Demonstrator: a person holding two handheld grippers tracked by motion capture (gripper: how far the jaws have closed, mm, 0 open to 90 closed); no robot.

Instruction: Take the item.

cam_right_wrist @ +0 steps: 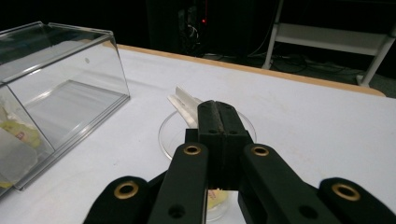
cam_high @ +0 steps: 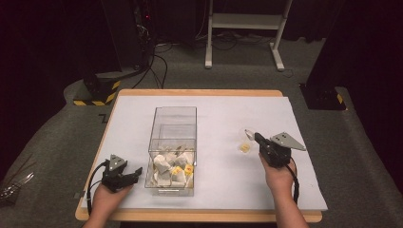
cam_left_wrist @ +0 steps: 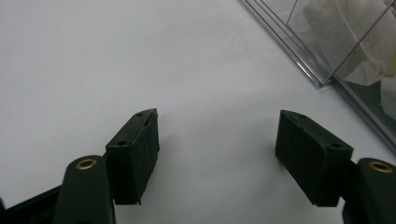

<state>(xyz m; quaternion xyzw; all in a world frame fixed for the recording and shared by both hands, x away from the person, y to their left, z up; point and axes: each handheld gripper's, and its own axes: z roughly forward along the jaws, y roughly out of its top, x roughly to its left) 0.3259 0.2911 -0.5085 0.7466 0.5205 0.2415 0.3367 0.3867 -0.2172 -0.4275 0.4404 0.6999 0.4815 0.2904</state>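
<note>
On the one table (cam_high: 294, 199) are one clear box (cam_high: 174, 124) holding several tea bags (cam_high: 171, 168), too heaped to count exactly, one small clear dish (cam_right_wrist: 173, 132), and two grippers, left (cam_high: 124, 176) and right (cam_high: 257, 137).

A clear plastic box (cam_high: 172, 142) stands mid-table, its walls barring passage at the three o'clock side of the left gripper (cam_high: 138, 172), whose jaws gape over bare white sheet (cam_high: 223, 109). Open surface stretches from nine to twelve o'clock of it. Right of the box, a small clear dish (cam_right_wrist: 173, 128) lies under the right gripper (cam_right_wrist: 219, 119), with free room around it.
</note>
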